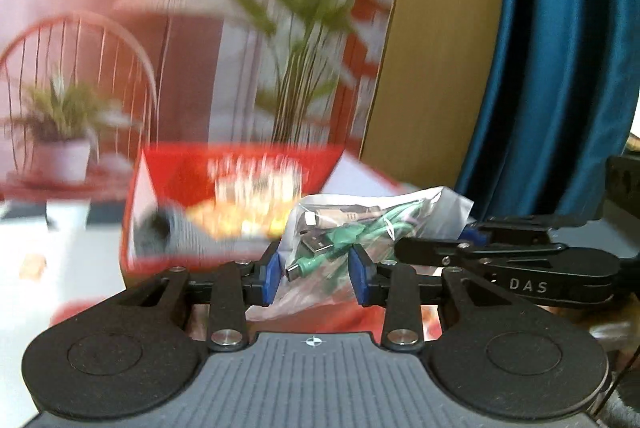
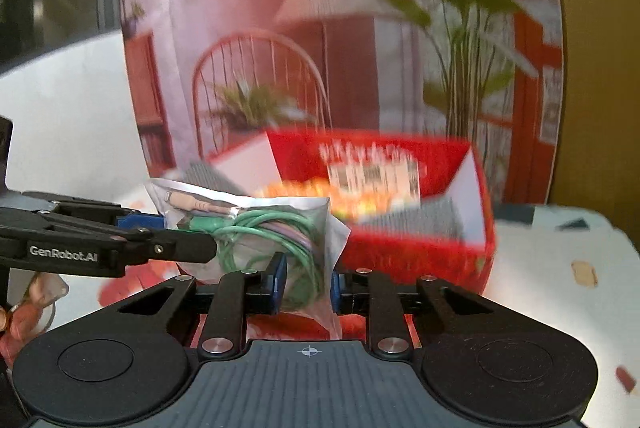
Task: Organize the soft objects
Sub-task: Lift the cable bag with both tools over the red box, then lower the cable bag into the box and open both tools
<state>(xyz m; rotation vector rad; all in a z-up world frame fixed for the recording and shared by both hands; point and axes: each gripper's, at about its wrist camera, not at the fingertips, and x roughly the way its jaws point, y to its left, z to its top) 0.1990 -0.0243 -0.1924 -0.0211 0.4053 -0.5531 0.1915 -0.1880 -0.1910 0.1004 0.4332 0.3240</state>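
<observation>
The red box (image 2: 416,228) is the landmark: open-topped, standing on the pale counter (image 2: 560,268) before a printed backdrop, with blurred soft items inside. Just in front of it, lifted clear of the counter, hangs a clear plastic bag of cables (image 2: 260,228), coiled green and pink leads with plugs. Both the left gripper (image 1: 314,276) and the right gripper (image 2: 308,288) have their jaws clamped on it, each from its own side. It looks light, limp and slick; the film may slide, so gripping through the cable bundle is likely safer than the loose edge.
</observation>
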